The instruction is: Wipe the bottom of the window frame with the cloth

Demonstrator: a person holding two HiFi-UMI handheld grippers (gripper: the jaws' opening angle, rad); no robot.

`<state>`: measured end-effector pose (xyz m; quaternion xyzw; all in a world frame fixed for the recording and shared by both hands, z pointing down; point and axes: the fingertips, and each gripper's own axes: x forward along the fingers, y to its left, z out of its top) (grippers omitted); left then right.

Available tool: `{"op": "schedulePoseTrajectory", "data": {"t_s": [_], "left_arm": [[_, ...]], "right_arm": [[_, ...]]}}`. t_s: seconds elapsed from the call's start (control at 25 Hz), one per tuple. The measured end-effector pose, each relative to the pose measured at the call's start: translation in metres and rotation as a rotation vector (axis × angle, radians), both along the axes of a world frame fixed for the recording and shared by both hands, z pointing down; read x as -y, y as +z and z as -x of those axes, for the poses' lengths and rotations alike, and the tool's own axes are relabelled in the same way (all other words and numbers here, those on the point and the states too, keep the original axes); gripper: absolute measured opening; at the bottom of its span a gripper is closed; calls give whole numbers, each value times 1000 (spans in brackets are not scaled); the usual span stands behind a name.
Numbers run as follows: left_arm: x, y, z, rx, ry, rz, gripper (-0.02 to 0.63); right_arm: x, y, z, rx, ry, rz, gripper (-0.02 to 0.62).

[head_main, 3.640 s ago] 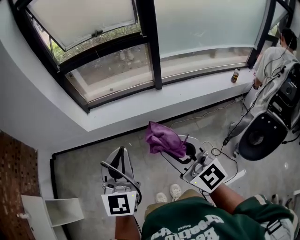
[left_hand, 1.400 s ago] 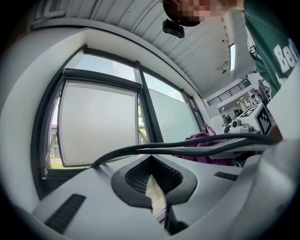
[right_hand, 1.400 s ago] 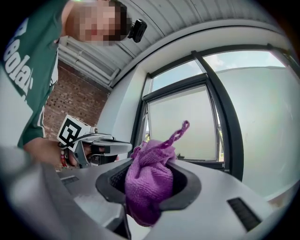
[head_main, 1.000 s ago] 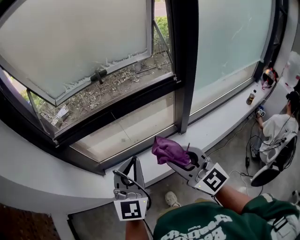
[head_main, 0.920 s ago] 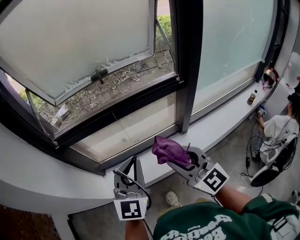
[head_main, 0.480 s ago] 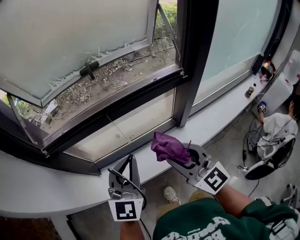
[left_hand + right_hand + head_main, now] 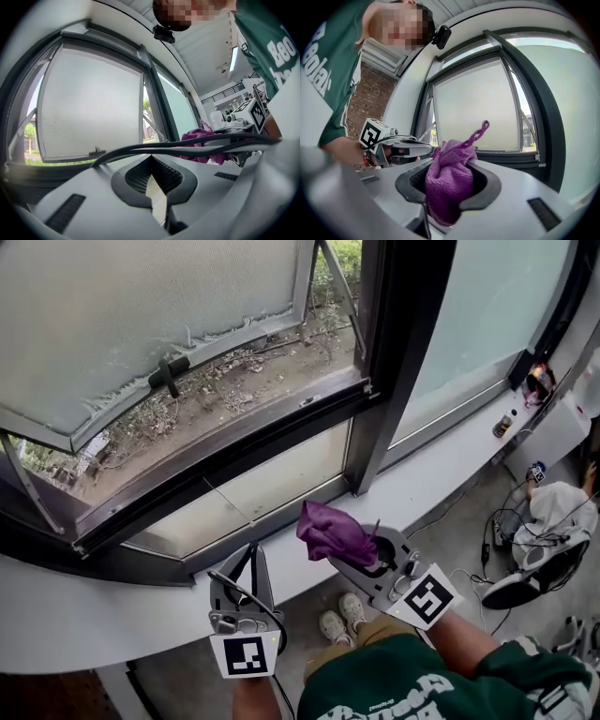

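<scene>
Purple cloth (image 7: pixel 330 531) in right gripper (image 7: pixel 361 554) (bunched)

Both grippers are held low in front of the person's chest, near each other but apart. The left gripper (image 7: pixel 251 554) points toward 12 o'clock, its jaws closed together with nothing between them and its marker cube (image 7: pixel 246 654) facing up. The right gripper (image 7: pixel 364 551) sits at the left one's 3 o'clock, angled toward 10 o'clock, its jaws clamped on a bunched purple cloth (image 7: pixel 330 529). The right forearm (image 7: pixel 459 638) runs back toward 5 o'clock into a green sleeve (image 7: pixel 525 676).
</scene>
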<state>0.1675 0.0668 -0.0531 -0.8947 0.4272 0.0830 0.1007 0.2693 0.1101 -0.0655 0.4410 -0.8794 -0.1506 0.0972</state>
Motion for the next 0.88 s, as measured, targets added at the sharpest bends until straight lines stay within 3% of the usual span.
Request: {"op": "schedulePoseTrajectory", "data": {"t_s": [0.24,0.4,0.56,0.72,0.88], "left_arm": [[13,5,-12,37,-69,-10,5],[15,33,-27,-20,-70,78,5],[19,82,-31,-1,-131,124,5],[26,145,-7,8,-191,208,5],[40,208,38,-7,-229,264,5]], "right_arm": [[18,11,-3,41,-80,43,150],[34,40,-3,106,-145,110,150],[50,85,4,217,-235,218,149],[58,138,40,242,-316,322,149],[71,198,83,218,-320,401,150]]}}
